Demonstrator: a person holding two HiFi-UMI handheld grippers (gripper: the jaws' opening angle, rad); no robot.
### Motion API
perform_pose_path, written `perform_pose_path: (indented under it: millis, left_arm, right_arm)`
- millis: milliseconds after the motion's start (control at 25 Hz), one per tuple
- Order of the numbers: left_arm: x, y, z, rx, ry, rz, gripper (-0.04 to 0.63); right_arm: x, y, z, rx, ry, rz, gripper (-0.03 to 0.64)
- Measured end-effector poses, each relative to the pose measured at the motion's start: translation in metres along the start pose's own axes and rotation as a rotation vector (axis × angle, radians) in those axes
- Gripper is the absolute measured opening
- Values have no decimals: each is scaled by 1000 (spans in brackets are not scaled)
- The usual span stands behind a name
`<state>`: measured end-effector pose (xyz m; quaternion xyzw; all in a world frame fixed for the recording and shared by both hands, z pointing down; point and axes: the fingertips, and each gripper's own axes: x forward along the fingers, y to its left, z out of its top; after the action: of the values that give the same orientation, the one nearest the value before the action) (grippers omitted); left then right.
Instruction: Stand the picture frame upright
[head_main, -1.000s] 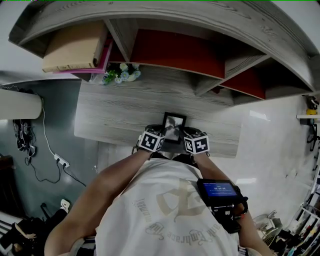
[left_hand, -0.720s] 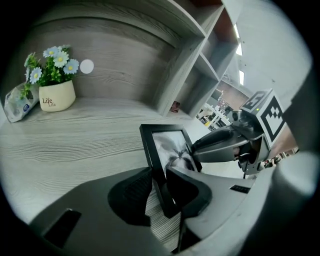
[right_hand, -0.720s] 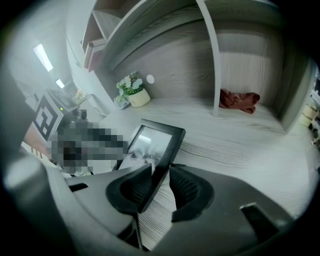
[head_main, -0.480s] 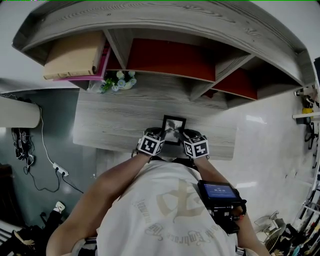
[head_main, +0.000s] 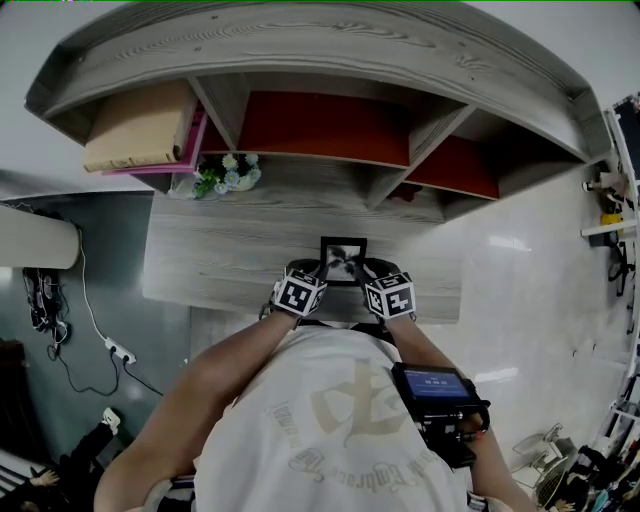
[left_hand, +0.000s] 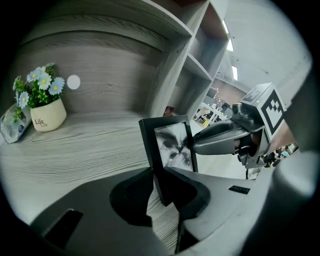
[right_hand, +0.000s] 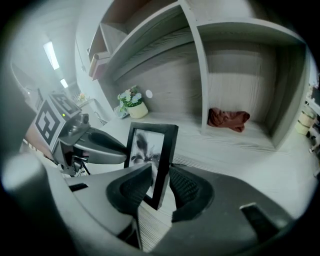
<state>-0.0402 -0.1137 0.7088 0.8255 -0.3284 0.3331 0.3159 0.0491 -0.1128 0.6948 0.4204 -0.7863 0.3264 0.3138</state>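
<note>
A black picture frame (head_main: 343, 260) with a grey photo stands nearly upright near the front edge of the wooden desk (head_main: 220, 250). My left gripper (head_main: 322, 270) is at its left edge and my right gripper (head_main: 365, 270) at its right edge. In the left gripper view the frame (left_hand: 172, 145) has its left edge between the jaws of the left gripper (left_hand: 159, 176), which are closing with both pads against the edge. The right gripper view shows the frame (right_hand: 150, 150) with its right edge clamped in the right gripper (right_hand: 161, 177).
A small pot of flowers (head_main: 225, 172) stands at the desk's back left. Above it a shelf holds a tan box (head_main: 140, 125). A red cloth (right_hand: 228, 118) lies in a cubby to the right. The desk's front edge is just below the frame.
From above the frame looks shorter, so it has tipped more upright. Both grippers have stayed at its two sides.
</note>
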Motion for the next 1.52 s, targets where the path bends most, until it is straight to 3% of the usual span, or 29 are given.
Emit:
perform_pose_path:
  millis: [1040, 1520]
  left_arm:
    - [37, -38, 70, 23, -59, 78, 72]
    - [54, -29, 114, 17, -100, 109, 72]
  right_arm:
    - [-33, -78, 31, -69, -81, 14, 106]
    - [-26, -105, 46, -70, -85, 23, 106]
